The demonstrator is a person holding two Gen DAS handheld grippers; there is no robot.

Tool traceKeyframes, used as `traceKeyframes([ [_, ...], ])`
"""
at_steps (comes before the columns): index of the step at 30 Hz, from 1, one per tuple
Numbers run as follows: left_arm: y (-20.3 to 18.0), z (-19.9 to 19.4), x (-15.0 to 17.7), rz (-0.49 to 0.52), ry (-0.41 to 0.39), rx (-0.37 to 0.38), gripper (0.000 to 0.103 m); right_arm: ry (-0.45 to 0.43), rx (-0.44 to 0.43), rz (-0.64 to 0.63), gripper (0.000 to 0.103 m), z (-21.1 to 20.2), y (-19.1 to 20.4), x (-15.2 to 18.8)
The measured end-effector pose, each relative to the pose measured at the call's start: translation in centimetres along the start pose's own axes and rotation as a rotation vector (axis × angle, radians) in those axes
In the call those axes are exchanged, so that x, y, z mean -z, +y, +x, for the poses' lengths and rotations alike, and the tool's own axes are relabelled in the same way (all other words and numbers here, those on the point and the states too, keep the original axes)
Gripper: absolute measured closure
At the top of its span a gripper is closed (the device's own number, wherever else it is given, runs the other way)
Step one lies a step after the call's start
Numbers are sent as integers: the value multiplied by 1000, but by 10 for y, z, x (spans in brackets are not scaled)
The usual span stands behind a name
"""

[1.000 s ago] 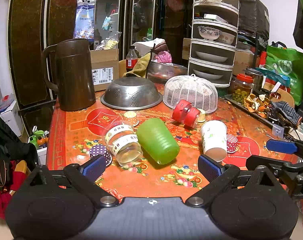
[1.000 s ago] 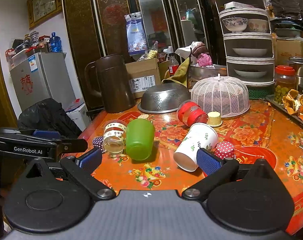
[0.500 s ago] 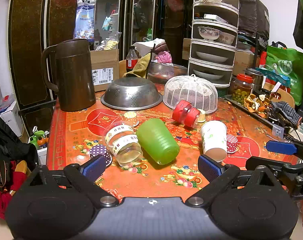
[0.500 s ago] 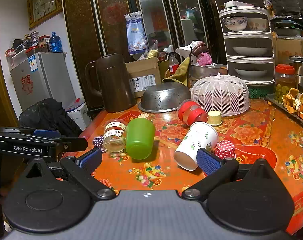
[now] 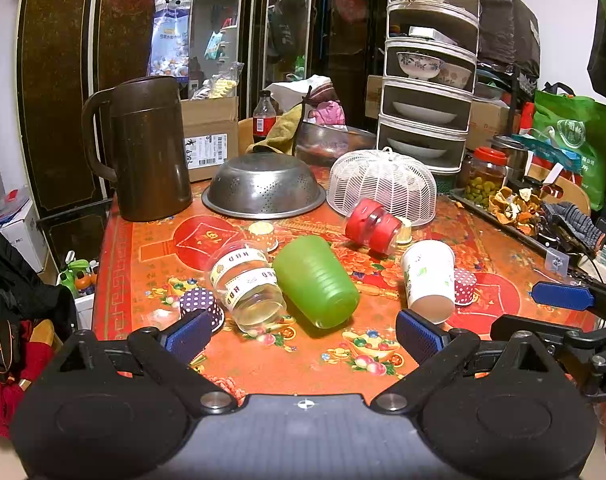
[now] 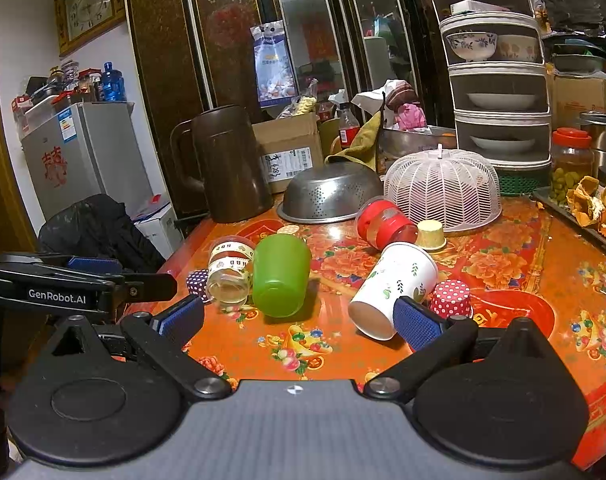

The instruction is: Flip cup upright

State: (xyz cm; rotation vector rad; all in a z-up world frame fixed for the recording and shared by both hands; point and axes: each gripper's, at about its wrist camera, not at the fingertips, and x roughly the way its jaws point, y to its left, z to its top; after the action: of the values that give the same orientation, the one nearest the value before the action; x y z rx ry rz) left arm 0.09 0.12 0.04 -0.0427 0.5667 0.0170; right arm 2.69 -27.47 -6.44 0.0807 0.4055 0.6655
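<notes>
**Q:** Tongs first: how do they stand?

**A:** Left tongs (image 5: 303, 332) gape wide and hold nothing, poised at the near edge of the counter (image 5: 263, 364). Right tongs (image 6: 299, 318) are equally wide and empty; the right pad sits in front of the paper cup in that view, and contact cannot be told.

**Q:** Which cups lie tipped, from left to right?

**A:** A clear jar (image 5: 247, 284) on its side, touching the green cup (image 5: 315, 280), which lies with its base toward the camera; then, apart from these, the paper cup (image 5: 429, 280), on its side with its mouth toward the near edge. The task does not say which cup is meant.

**Q:** How would each handle?

**A:** Judged by appearance: the green cup is light, stiff ribbed plastic, fairly grippy across its wall. The paper cup is very light and crushable; a gentle grip across mid-wall seems best, away from the soft rim.

**Q:** Room to move?

**A:** Open counter lies in front of both cups. A small dotted cup (image 5: 465, 286) sits just beside the paper cup on the right, and a red-lidded jar (image 5: 373, 224) lies behind.
</notes>
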Motion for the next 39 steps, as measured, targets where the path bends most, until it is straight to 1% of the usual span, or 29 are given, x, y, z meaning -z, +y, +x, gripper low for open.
traceKeyframes([
  [19, 2, 9, 2, -5, 12, 9, 3, 30, 7, -16, 1, 9, 3, -4],
  [23, 10, 11, 2, -7, 18, 6, 3, 56, 7, -42, 1, 17, 2, -15],
  [25, 15, 12, 1, -13, 12, 5, 3, 98, 7, -101, 1, 29, 2, -34],
  [27, 21, 12, 0, -29, 5, 10, 3, 156, 45, -170, 1, 52, -2, -63],
  [29, 26, 13, 0, -47, 3, 23, 3, 255, 119, -201, 1, 93, -16, -97],
  [31, 31, 16, 2, -64, 5, 36, 3, 328, 152, -194, 1, 134, -32, -120],
  [32, 32, 18, 2, -67, 7, 38, 3, 368, 154, -186, 3, 155, -40, -128],
  [35, 37, 24, 4, -75, 21, 40, 3, 456, 167, -212, 11, 205, -50, -137],
  [36, 38, 26, 5, -79, 26, 42, 3, 487, 177, -232, 12, 218, -50, -136],
  [38, 42, 30, 6, -85, 33, 45, 3, 552, 189, -257, 19, 242, -53, -131],
  [39, 43, 31, 6, -86, 35, 46, 3, 579, 190, -263, 20, 251, -55, -128],
])
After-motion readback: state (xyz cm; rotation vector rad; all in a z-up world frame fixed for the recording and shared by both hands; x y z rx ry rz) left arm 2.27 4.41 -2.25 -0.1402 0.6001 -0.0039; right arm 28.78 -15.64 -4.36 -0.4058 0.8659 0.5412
